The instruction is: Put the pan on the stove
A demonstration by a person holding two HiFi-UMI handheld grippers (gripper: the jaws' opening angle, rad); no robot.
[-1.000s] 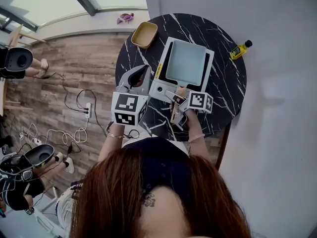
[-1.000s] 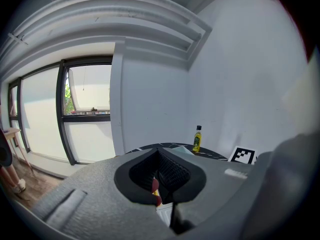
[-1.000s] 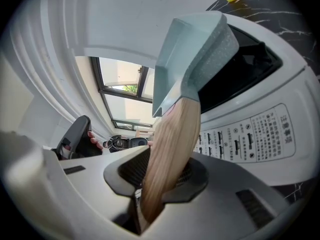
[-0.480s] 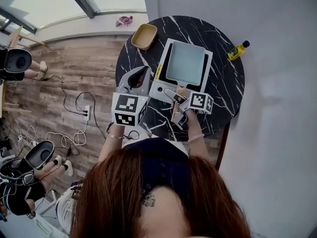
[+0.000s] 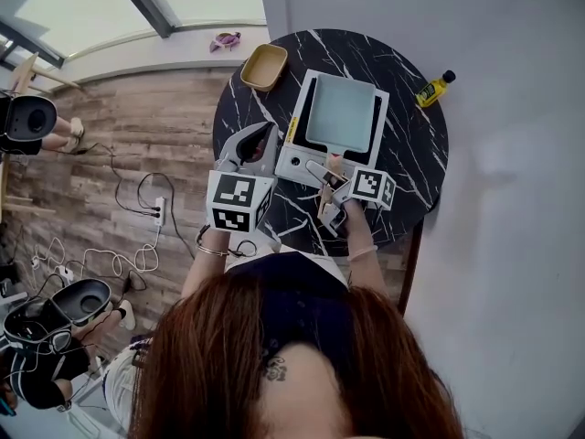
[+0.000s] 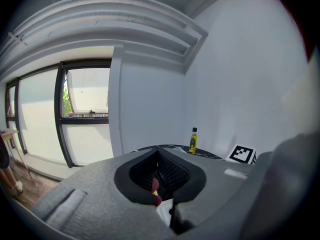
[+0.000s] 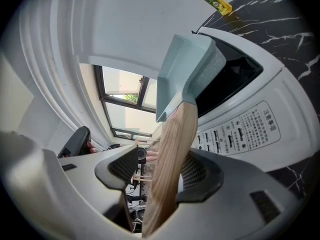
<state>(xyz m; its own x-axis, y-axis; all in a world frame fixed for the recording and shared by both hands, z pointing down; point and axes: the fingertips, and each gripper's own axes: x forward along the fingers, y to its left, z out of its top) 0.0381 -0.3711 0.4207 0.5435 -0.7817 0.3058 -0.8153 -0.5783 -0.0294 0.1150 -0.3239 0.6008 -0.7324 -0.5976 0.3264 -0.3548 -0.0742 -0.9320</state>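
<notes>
A pale-green pan [image 5: 340, 113] sits on the white stove [image 5: 294, 163], on a round black marble table [image 5: 416, 154] over wood flooring [image 5: 137, 126]. The jaws of the right gripper [image 7: 162, 171] have just been opening and stand apart around the wooden handle [image 7: 175, 134]. The jaws of the left gripper [image 6: 161, 176] are together.

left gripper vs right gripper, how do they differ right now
The left gripper has its jaws together with nothing between them; the right gripper has its jaws apart, having just been opening, with the pan's wooden handle between them, not clamped. In the head view the left gripper hangs beside the stove; the right gripper sits at its front, where the handle sticks out. Both carry a marker cube.
</notes>
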